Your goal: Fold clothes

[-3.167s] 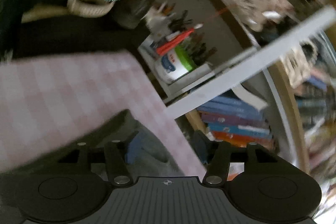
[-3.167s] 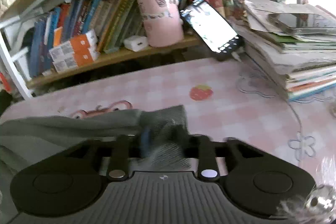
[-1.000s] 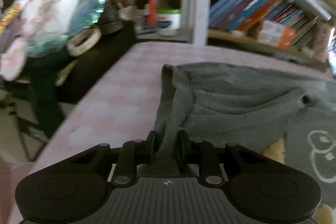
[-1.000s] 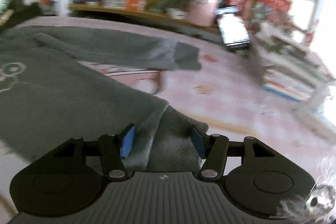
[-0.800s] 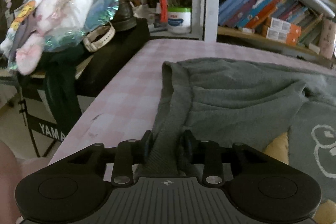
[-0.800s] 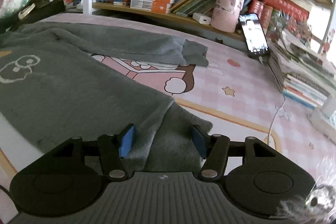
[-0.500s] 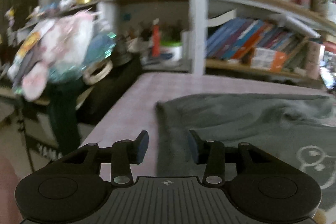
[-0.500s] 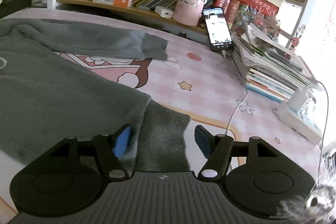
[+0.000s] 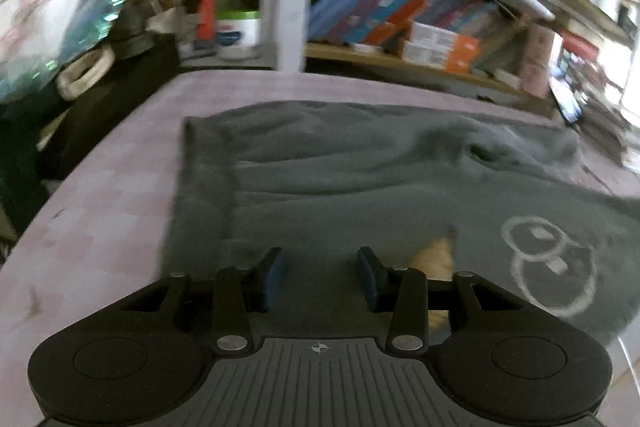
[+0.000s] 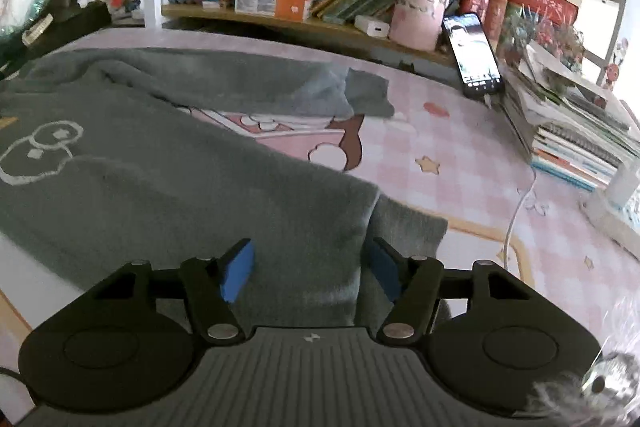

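A grey sweatshirt [image 9: 360, 179] with a white outline print [image 9: 548, 263] lies spread on the pink checked table cover [image 9: 112, 195]. My left gripper [image 9: 320, 267] hovers open just above its left part, blue pads apart and pressing on nothing. In the right wrist view the sweatshirt [image 10: 180, 187] fills the left half, and one sleeve [image 10: 240, 79] lies across the far side with its cuff [image 10: 368, 95] on the cover. My right gripper [image 10: 310, 259] stands open over the ribbed hem [image 10: 408, 231]; fabric lies between its pads but is not pinched.
Bookshelves run along the table's far edge, with a pink cup [image 10: 420, 7] and a propped phone [image 10: 474, 55]. A stack of books [image 10: 580, 131], a white cable [image 10: 516, 211] and a power strip [image 10: 612, 211] sit at the right. Dark furniture with bags [image 9: 100, 87] stands left.
My left gripper let go of the sweatshirt's edge, opened, and shifted right over the garment. The right gripper's pads spread a little wider while it stayed in place.
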### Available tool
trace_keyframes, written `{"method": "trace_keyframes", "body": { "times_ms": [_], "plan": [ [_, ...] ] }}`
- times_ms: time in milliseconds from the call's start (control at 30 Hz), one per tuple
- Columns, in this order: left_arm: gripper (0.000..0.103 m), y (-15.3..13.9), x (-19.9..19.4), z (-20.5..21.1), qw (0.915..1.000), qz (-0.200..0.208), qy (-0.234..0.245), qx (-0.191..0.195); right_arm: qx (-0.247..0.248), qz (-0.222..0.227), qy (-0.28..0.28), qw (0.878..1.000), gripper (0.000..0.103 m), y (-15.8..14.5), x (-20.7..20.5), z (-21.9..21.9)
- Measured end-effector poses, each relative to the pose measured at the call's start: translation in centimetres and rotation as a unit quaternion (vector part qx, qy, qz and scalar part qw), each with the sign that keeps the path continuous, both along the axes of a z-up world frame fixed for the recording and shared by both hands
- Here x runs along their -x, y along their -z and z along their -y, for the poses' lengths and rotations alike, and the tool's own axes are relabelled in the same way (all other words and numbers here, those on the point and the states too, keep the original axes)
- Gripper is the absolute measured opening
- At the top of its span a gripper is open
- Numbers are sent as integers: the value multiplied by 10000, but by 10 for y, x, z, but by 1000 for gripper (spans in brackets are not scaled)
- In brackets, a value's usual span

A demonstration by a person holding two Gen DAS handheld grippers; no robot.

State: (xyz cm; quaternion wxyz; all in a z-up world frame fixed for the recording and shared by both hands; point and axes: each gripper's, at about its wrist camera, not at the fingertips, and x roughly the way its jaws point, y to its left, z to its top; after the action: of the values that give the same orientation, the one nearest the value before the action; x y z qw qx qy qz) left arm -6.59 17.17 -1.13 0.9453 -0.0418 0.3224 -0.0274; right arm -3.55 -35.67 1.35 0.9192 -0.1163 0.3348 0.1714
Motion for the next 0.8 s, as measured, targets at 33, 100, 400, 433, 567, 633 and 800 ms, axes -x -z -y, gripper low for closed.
{"method": "trace_keyframes", "body": {
  "times_ms": [33,100,400,433,567,633,800],
  "plan": [
    [39,0,-2,-7,9998,-24,-150,-119,-49,-45,7,10000,63,0,1,0],
    [20,-2,-5,-20,9989,-60,-405,-214,-168,-138,-79,9997,65,-1,5,-3],
    [24,-8,-9,-23,9965,18,-743,-384,-290,-190,-447,9984,67,-15,16,-12],
    [27,-13,-8,-19,9970,157,-681,-319,-361,-107,-406,9985,67,-21,13,-9],
    [35,-27,-7,-2,9976,619,-212,226,-583,181,-162,9980,67,-42,-17,-3],
    [39,-29,-13,7,9953,717,133,644,-618,237,-59,9978,64,-47,-40,-5],
    [44,-15,-44,24,9930,531,371,989,-760,-78,150,9970,24,-42,-112,-16]
  ]
}}
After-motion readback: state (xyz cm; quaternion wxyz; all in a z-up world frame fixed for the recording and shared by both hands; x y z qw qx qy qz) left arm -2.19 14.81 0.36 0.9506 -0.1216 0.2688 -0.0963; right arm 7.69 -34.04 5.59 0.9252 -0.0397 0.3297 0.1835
